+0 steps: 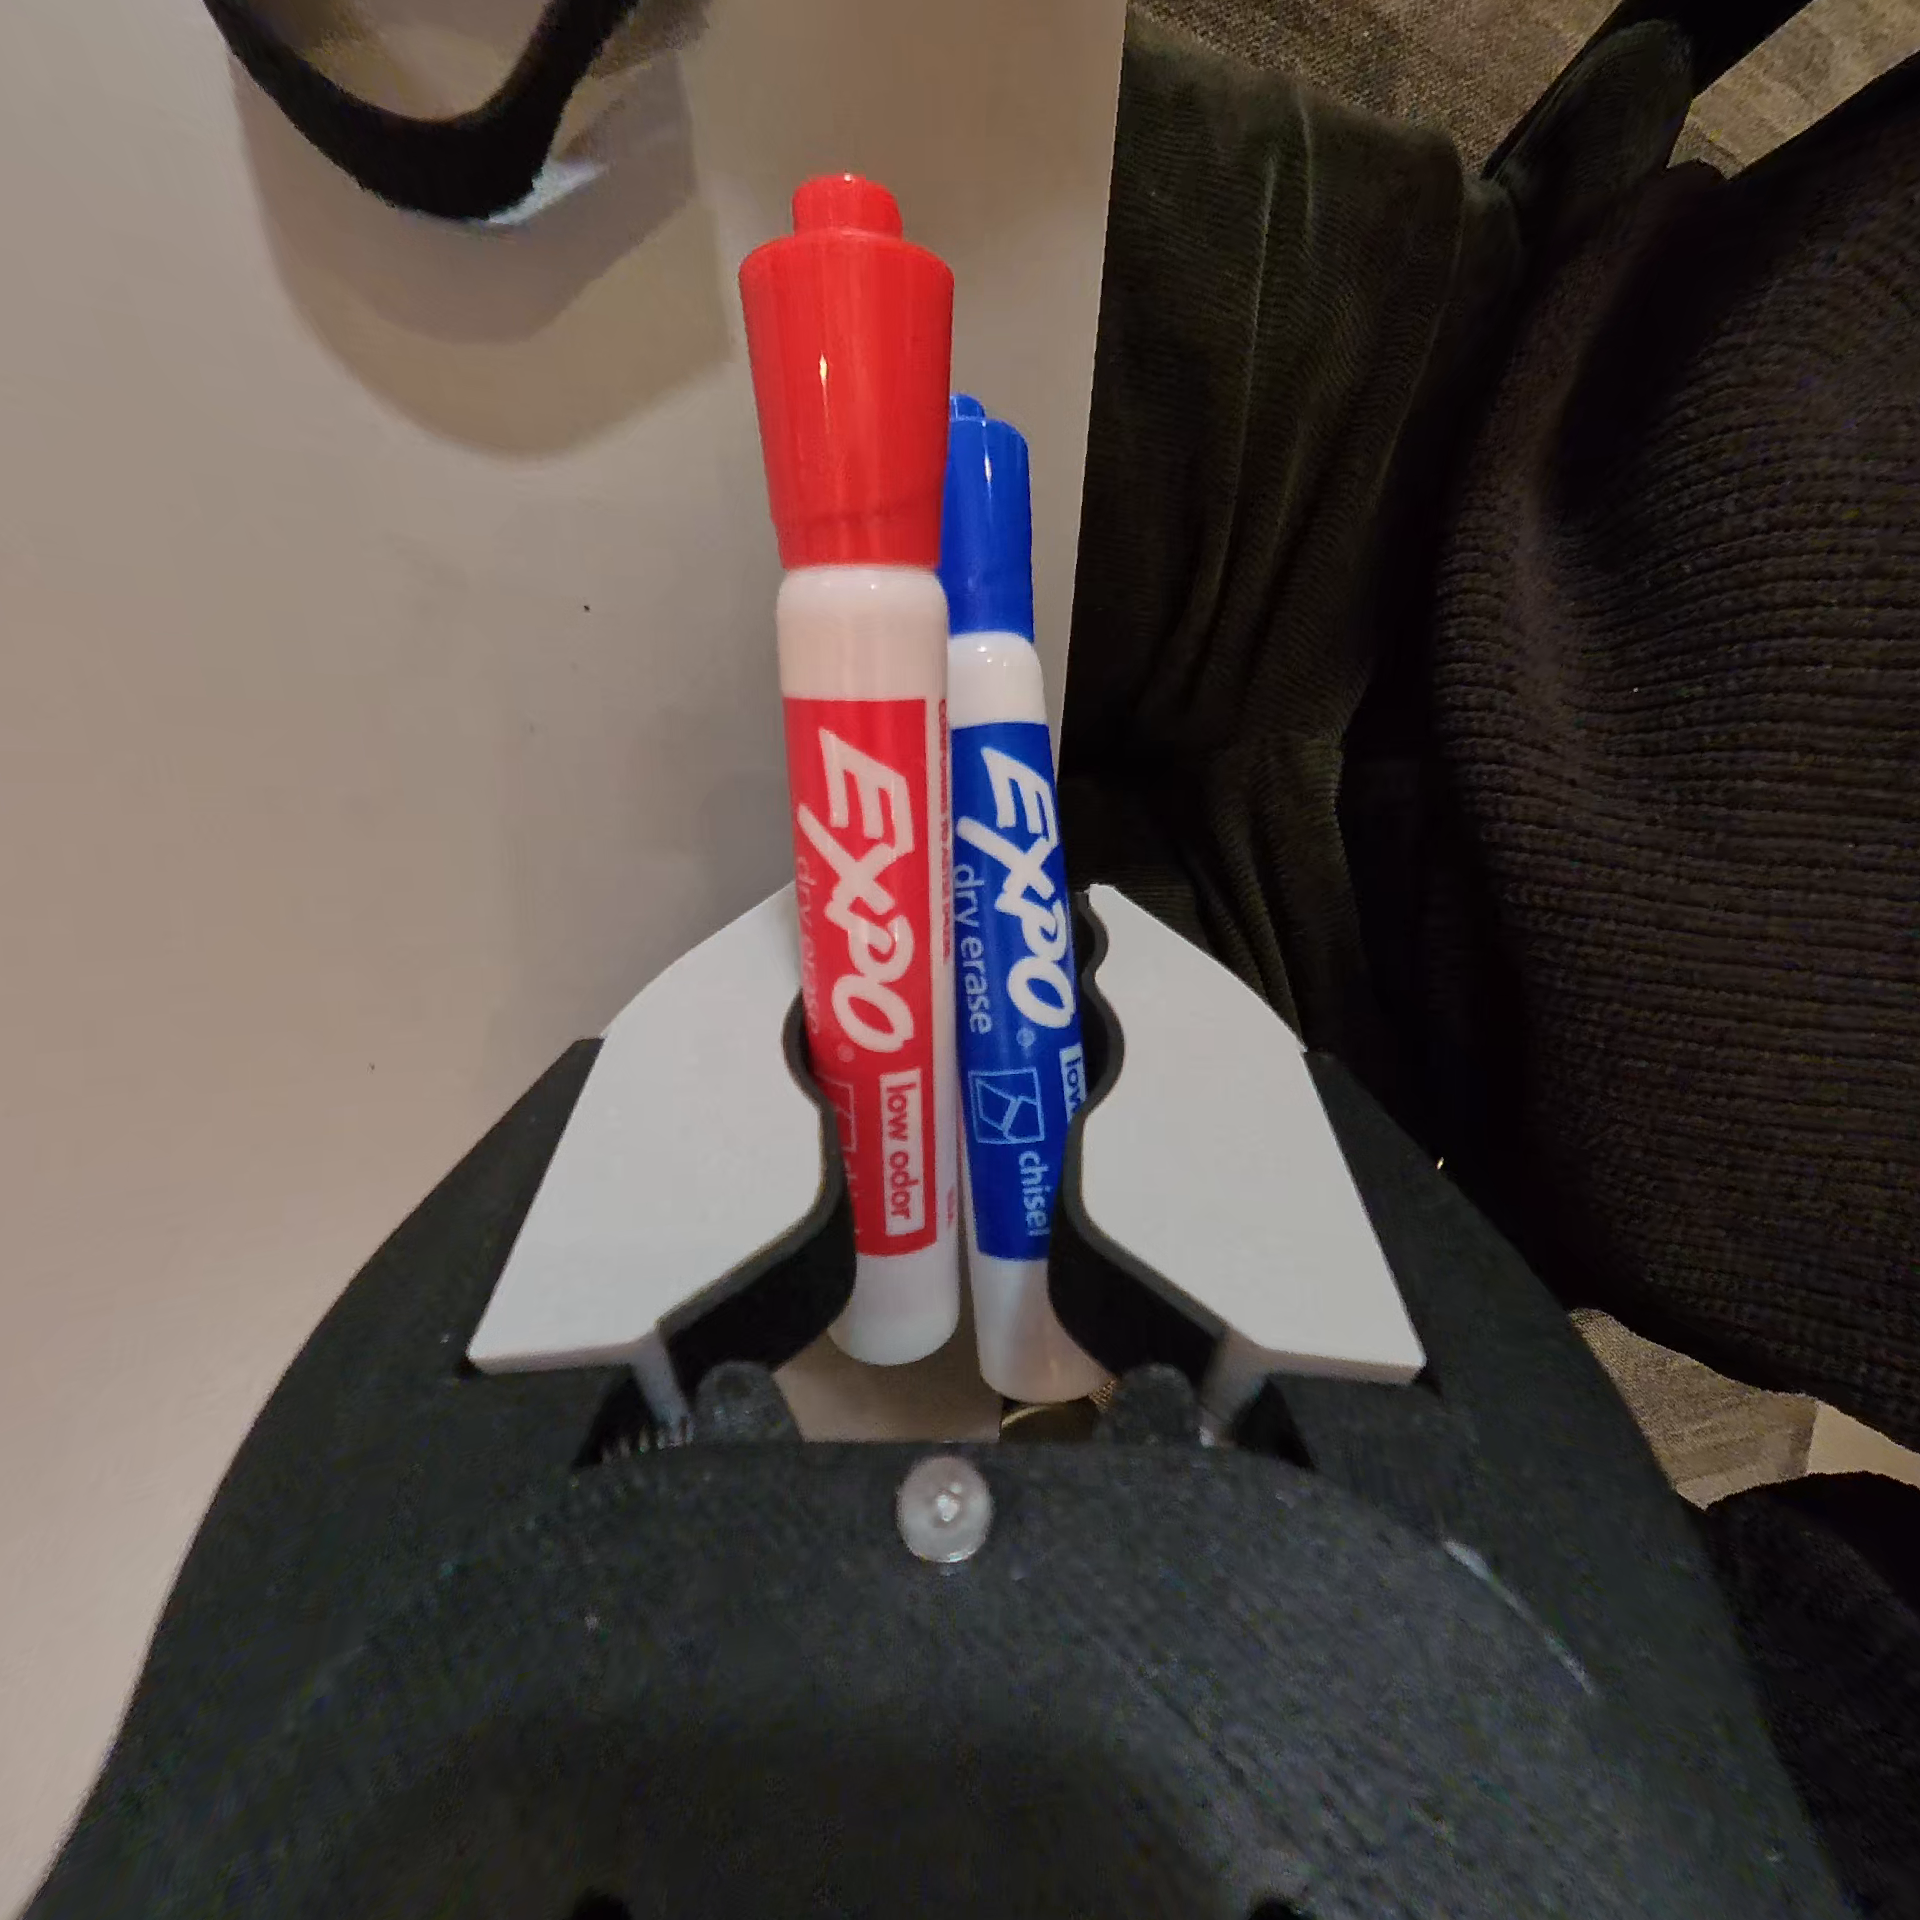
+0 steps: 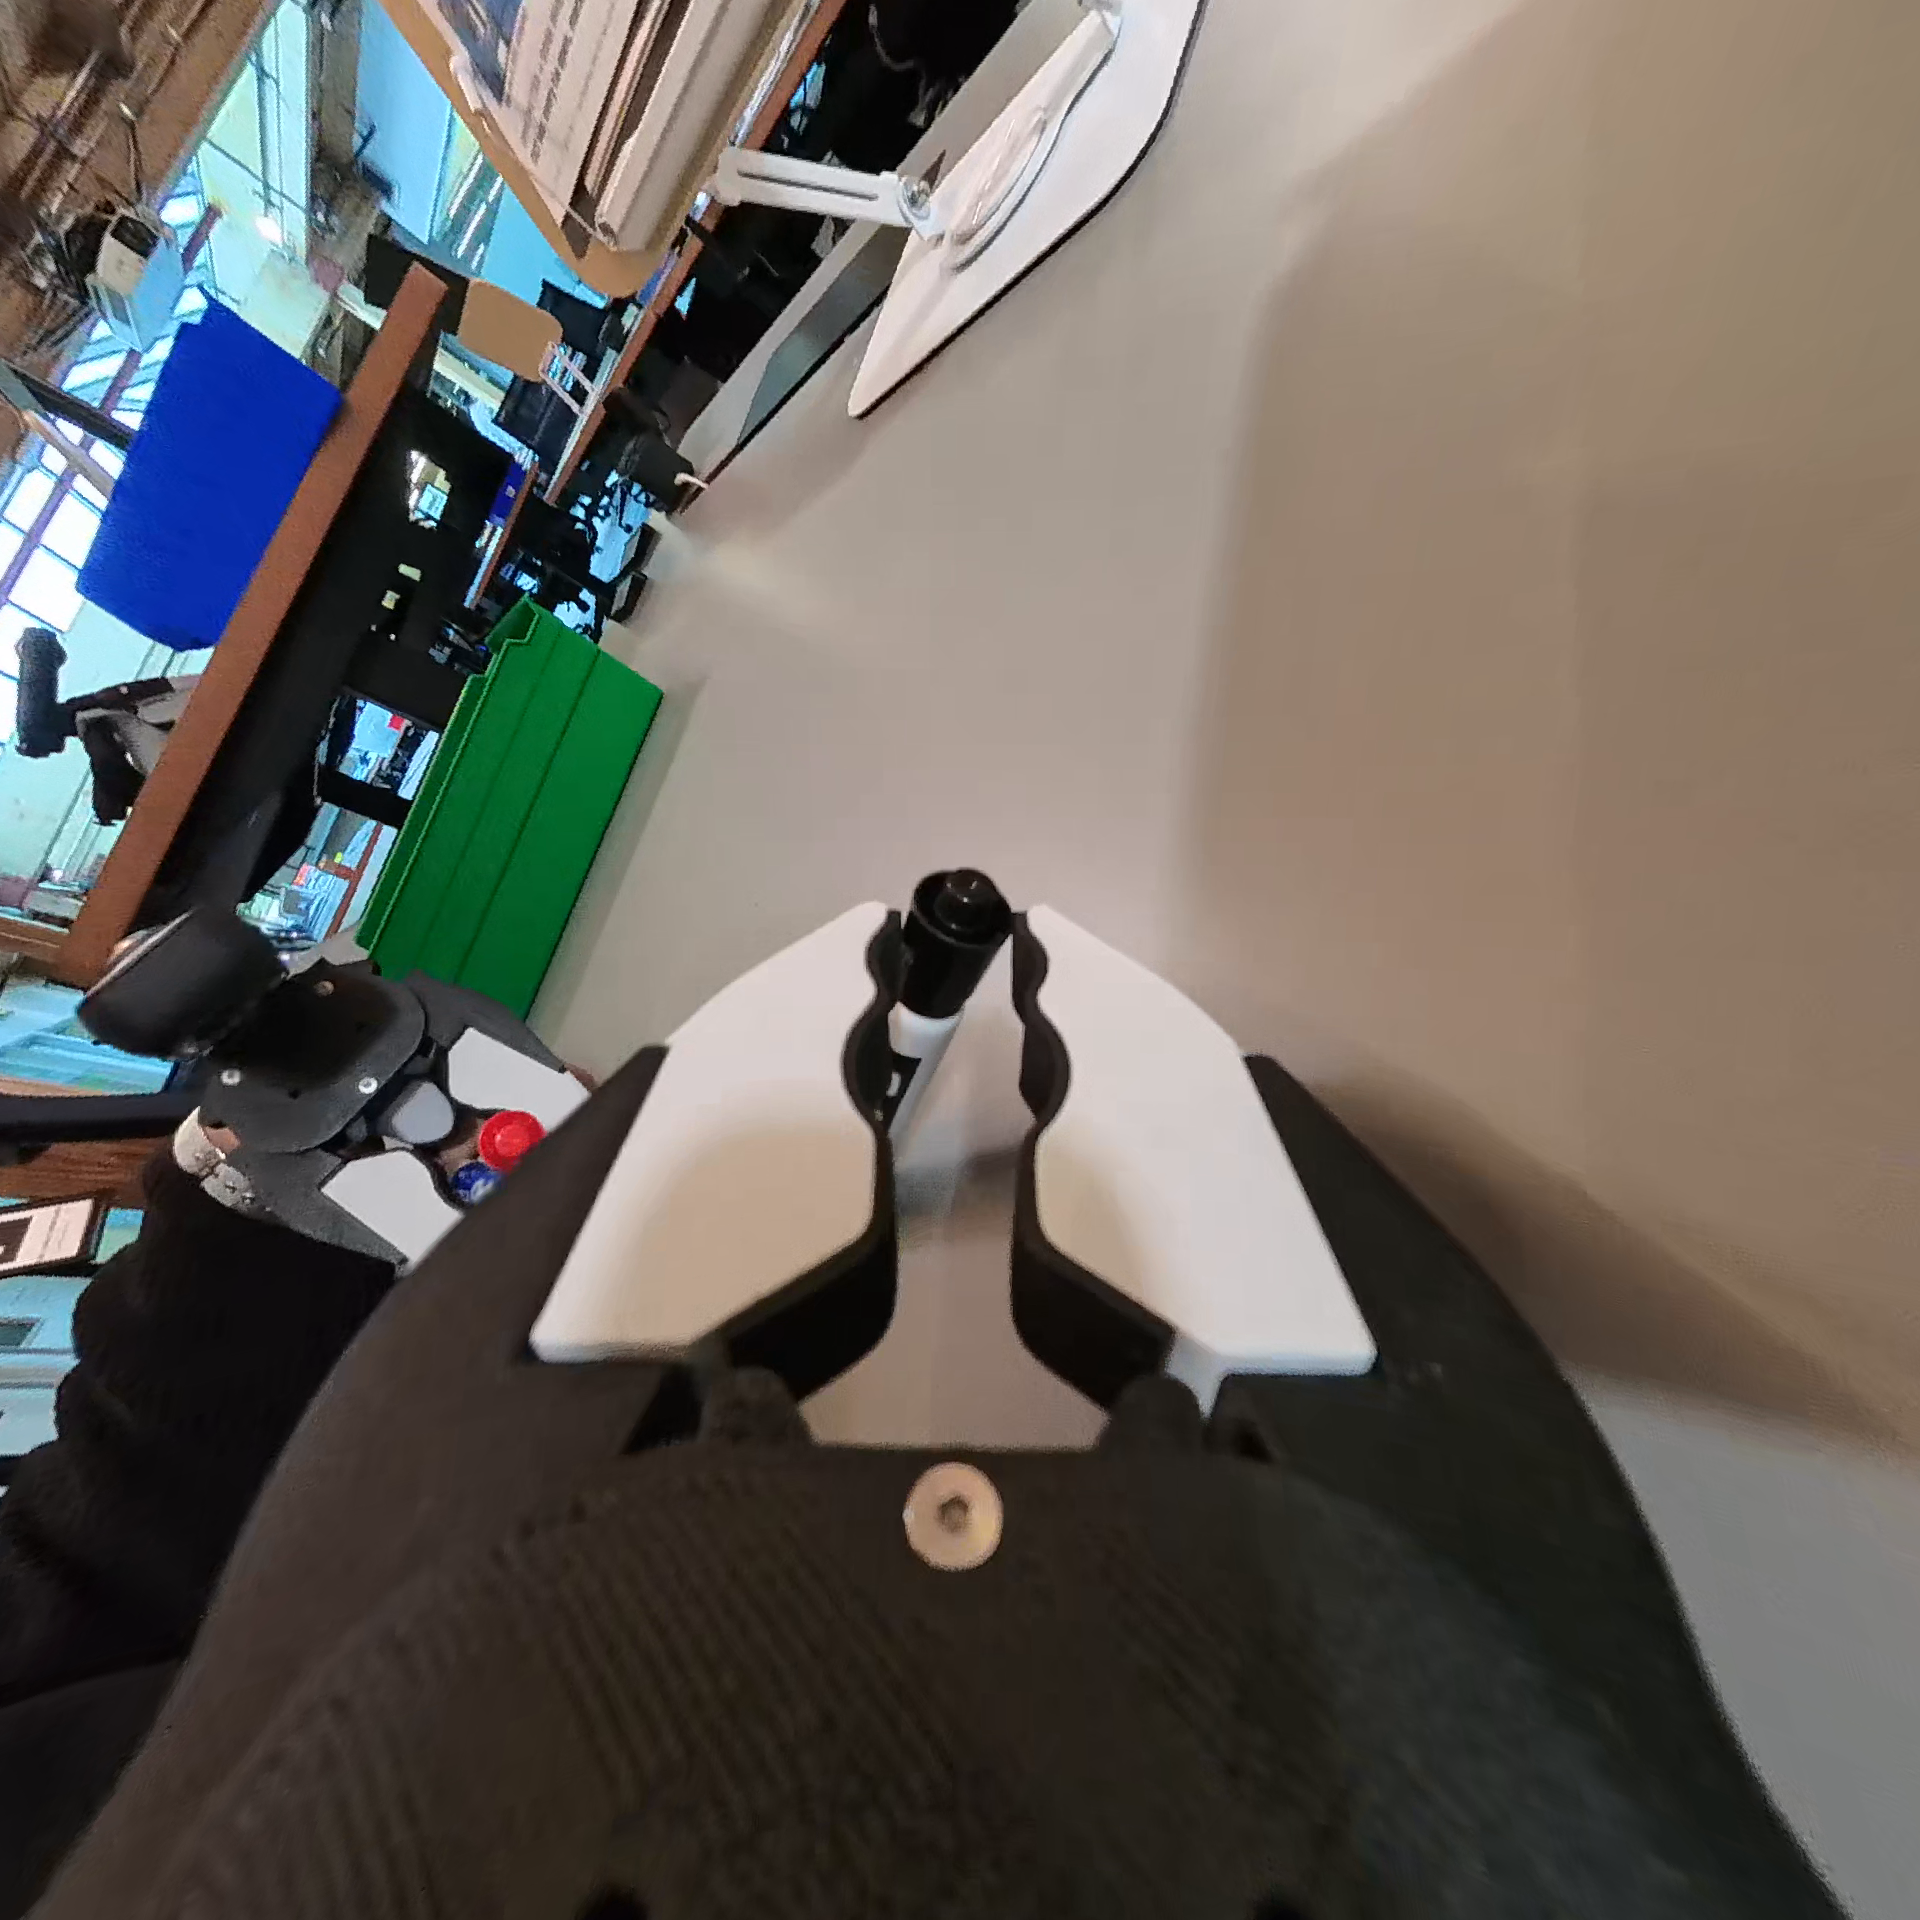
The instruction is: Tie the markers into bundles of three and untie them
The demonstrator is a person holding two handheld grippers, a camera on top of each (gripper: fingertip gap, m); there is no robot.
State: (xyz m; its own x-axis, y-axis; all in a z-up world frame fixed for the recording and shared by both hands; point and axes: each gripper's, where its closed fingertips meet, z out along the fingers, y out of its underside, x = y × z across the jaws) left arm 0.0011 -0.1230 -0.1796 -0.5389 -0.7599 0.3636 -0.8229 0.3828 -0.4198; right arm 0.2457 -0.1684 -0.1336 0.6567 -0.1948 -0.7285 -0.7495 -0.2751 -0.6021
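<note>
The pale bench fills most of what I see from my right side, with a green bin standing at its far edge. My left hand-held gripper is clamped on two markers at once: the red marker and the blue marker stand side by side, barrels touching, caps pointing away from me, pinched low on their barrels. My right hand-held gripper is closed on the black marker near its cap end, out at the fingertips, above the bench and apart from the other two. A black strap lies on the bench beyond my left.

I judge these markers light, stiff and smooth, so they will roll and slip against each other. The round barrels sit best in the scalloped notches, held mid-barrel. The third should go alongside the pair before anything is tied.
</note>
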